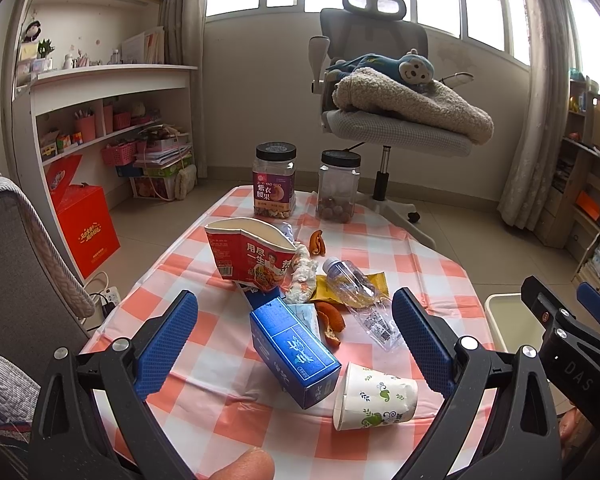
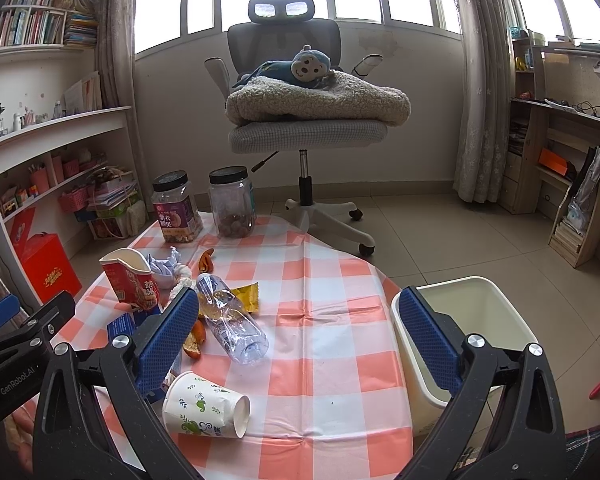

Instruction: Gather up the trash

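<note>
The tipped paper cup (image 2: 206, 406) lies nearest, mouth toward the bin (image 2: 496, 292), just below-left of the empty, wide-open right gripper (image 2: 296, 338); the left gripper (image 1: 296, 340) is also spread.

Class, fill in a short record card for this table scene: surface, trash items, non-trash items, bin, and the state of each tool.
Surface: table with an orange-and-white checked cloth
Trash items: paper cup on its side; clear plastic bottle lying down; blue carton; crushed red noodle cup; orange peel; yellow wrapper
Non-trash items: two lidded jars at the far edge
Bin: cream waste bin beside the table, on the right
Left tool: open, holding nothing
Right tool: open, holding nothing
</note>
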Available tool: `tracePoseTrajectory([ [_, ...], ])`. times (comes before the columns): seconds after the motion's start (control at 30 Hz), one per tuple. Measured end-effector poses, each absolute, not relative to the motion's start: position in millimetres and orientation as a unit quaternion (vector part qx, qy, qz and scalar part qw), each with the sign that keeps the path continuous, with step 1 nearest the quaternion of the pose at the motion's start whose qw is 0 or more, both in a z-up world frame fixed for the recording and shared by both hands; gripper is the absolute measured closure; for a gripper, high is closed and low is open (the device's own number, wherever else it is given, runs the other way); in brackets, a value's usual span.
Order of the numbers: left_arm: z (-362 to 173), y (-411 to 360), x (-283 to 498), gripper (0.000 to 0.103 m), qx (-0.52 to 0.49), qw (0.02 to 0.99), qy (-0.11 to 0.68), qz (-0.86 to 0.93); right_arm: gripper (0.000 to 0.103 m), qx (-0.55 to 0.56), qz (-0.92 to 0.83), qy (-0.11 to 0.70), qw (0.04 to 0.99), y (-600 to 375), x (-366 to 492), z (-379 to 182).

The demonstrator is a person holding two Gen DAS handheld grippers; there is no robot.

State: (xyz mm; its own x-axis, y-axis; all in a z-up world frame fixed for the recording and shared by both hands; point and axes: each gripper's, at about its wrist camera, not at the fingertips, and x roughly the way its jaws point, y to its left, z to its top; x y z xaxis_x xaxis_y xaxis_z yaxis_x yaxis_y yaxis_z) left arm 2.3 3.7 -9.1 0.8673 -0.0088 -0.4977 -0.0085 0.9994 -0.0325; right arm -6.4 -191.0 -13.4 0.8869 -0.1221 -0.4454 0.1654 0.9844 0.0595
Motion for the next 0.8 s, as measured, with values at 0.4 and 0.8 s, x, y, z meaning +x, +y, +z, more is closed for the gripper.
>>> tracePoseTrajectory([
  [0.4,-11.1,3.5,0.9,0.008,-0.016,0.966,0.259,0.0,0.007,0.049,-0.074,0.227,0.97,-191.2,-5.9,-13.3],
  [0.8,-13.3,4.0,0.3,0.008,-0.016,0.965,0.26,0.0,0.007,0.048,-0.074,0.228,0.97,-191.3,-5.1,-13.6],
])
